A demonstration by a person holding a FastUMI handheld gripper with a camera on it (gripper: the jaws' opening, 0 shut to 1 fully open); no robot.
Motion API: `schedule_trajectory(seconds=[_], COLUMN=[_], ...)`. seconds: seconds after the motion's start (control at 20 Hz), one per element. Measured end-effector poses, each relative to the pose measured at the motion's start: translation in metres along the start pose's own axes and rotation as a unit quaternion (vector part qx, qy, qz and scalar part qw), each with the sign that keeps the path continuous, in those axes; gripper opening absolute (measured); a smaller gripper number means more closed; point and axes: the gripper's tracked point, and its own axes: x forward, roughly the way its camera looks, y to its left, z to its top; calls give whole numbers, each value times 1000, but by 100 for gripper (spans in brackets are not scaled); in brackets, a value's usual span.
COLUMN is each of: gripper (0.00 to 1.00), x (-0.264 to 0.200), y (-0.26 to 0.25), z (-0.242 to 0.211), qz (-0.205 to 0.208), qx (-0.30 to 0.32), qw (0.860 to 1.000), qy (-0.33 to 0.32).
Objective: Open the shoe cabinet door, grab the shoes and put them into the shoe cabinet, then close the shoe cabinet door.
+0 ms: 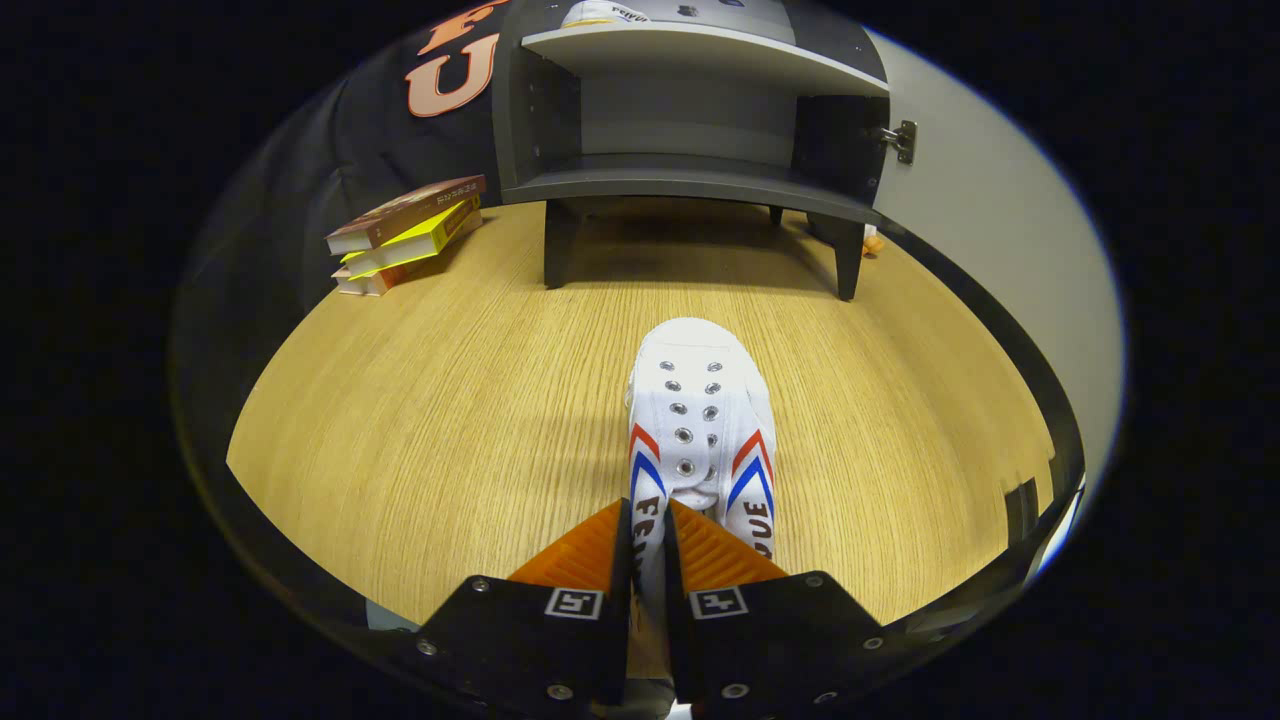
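Note:
A white canvas shoe (702, 420) with red and blue chevrons points away from me over the wooden floor (420, 420). My gripper (648, 550) is shut on the shoe's left side wall near the heel, both fingers pressing the fabric. Beyond the shoe stands the grey shoe cabinet (690, 180) on short legs, its door (1000, 230) swung open to the right. The lower shelf is bare. Another white shoe (605, 12) rests on the upper shelf.
A stack of books (405, 232) lies on the floor left of the cabinet, against the black cloth wall. A small orange object (872, 243) sits by the cabinet's right leg. Open floor stretches between the shoe and the cabinet.

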Motion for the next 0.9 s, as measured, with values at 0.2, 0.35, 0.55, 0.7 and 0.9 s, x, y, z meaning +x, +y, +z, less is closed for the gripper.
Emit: schedule_trajectory(seconds=[0.2, 0.35, 0.55, 0.7, 0.9], gripper=[5, 1, 1, 1, 1], x=[1, -7, -21, -41, -69], y=[3, 2, 7, 7, 4], z=[0, 10, 38, 51, 78], qz=[21, 20, 34, 42, 50], qx=[39, 25, 13, 6, -2], qw=[999, 999, 999, 999, 998], qy=[26, 24, 5, -7, -34])
